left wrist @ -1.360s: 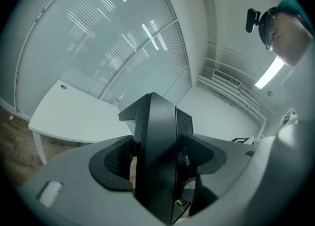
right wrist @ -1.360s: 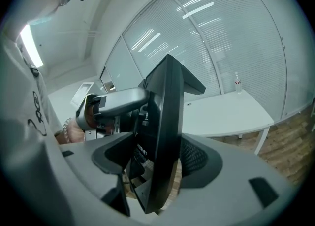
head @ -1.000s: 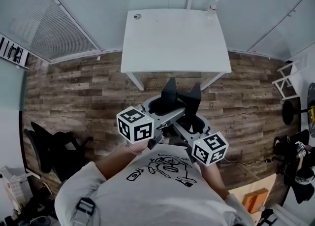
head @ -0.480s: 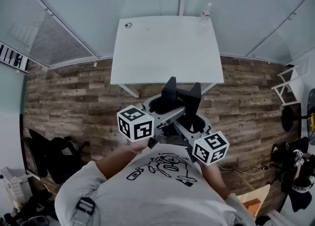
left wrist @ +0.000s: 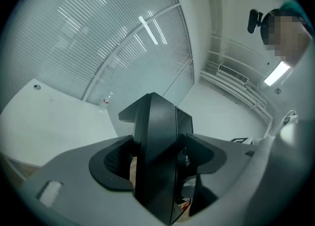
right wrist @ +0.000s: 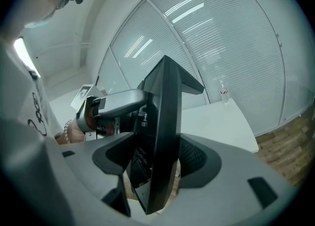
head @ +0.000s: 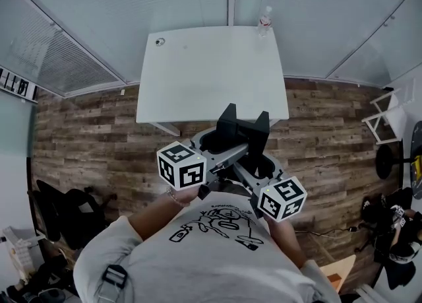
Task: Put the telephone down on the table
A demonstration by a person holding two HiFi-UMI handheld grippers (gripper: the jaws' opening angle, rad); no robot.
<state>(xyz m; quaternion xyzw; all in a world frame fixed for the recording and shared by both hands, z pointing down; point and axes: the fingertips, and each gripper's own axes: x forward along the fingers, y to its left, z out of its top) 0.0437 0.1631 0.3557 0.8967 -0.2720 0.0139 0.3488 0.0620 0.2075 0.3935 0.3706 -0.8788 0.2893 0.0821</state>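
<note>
Here, short of the white table, a black telephone hangs in mid-air, pinched between the left gripper and the right gripper, whose jaws are closing on it, seemingly to carry it steadily for setting down.

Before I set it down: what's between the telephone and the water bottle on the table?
Only bare white tabletop lies between the telephone and the water bottle at the far edge. The head view shows this.
</note>
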